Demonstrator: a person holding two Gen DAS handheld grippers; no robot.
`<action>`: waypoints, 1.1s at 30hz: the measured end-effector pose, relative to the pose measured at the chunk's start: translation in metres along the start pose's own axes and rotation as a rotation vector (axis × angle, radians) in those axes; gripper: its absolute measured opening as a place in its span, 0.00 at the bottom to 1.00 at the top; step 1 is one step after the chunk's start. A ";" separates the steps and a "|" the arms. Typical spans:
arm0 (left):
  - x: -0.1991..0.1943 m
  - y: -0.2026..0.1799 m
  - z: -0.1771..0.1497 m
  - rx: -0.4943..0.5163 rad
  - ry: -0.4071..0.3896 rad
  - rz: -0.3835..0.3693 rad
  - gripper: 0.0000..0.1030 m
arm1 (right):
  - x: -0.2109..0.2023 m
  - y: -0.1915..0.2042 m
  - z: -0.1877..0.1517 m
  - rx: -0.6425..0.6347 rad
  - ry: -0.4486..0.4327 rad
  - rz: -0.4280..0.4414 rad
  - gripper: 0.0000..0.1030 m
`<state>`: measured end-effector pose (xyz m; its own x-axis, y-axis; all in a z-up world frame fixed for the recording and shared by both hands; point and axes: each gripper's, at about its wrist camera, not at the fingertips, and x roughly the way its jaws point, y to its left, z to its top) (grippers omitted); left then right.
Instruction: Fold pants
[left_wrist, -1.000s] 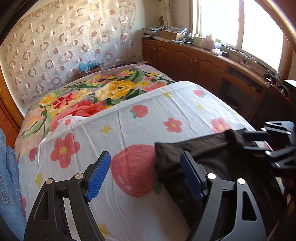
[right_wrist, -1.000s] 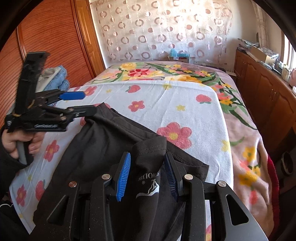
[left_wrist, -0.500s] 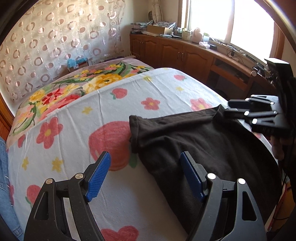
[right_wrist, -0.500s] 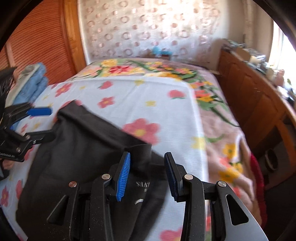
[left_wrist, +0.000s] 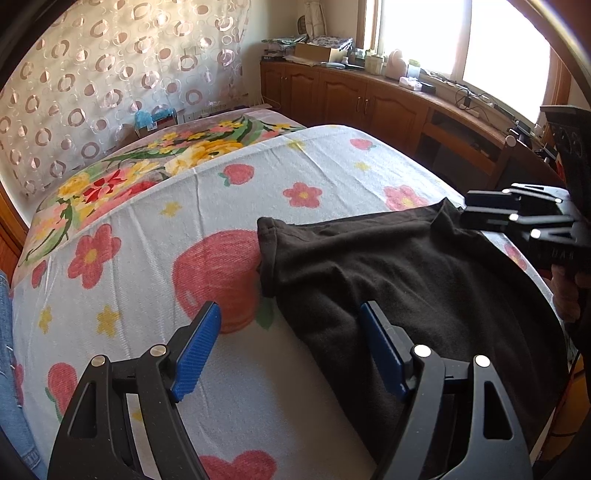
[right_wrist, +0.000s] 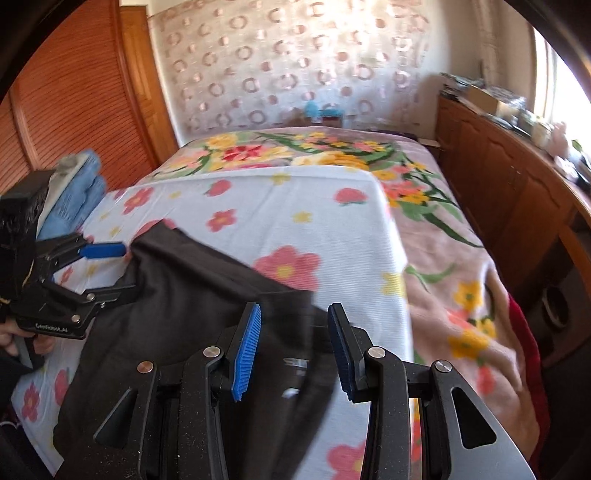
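Two claws are working over the bed. Nearest in the left wrist view, the left claw (left_wrist: 290, 347) is standing wide, holding nothing; one blue pad is hovering over the black pants (left_wrist: 424, 280) and the other over the flowered white blanket (left_wrist: 229, 192). In the right wrist view, the right claw (right_wrist: 293, 347) is gaping half wide above the near edge of the pants (right_wrist: 177, 295), not gripping them. The pants are lying spread on the blanket, close to the near corner of the bed. Farther away, a floral bedspread (right_wrist: 314, 147) is covering the bed, and a wooden cabinet (left_wrist: 347, 99) is standing along the window wall.
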<state>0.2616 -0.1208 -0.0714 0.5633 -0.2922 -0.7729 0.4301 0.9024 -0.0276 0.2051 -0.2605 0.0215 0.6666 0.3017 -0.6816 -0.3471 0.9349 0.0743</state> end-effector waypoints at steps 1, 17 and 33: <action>0.000 0.000 -0.001 0.001 0.000 0.001 0.76 | 0.001 0.002 -0.001 -0.014 0.003 0.005 0.38; 0.010 0.021 0.023 -0.045 -0.020 -0.042 0.43 | 0.005 -0.006 -0.001 -0.099 0.024 -0.092 0.04; -0.016 0.025 0.025 -0.071 -0.118 -0.093 0.09 | -0.024 -0.027 -0.014 0.027 -0.133 0.005 0.03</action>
<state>0.2810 -0.1016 -0.0444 0.6042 -0.4069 -0.6851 0.4357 0.8886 -0.1435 0.1892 -0.2954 0.0254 0.7470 0.3265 -0.5792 -0.3339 0.9375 0.0978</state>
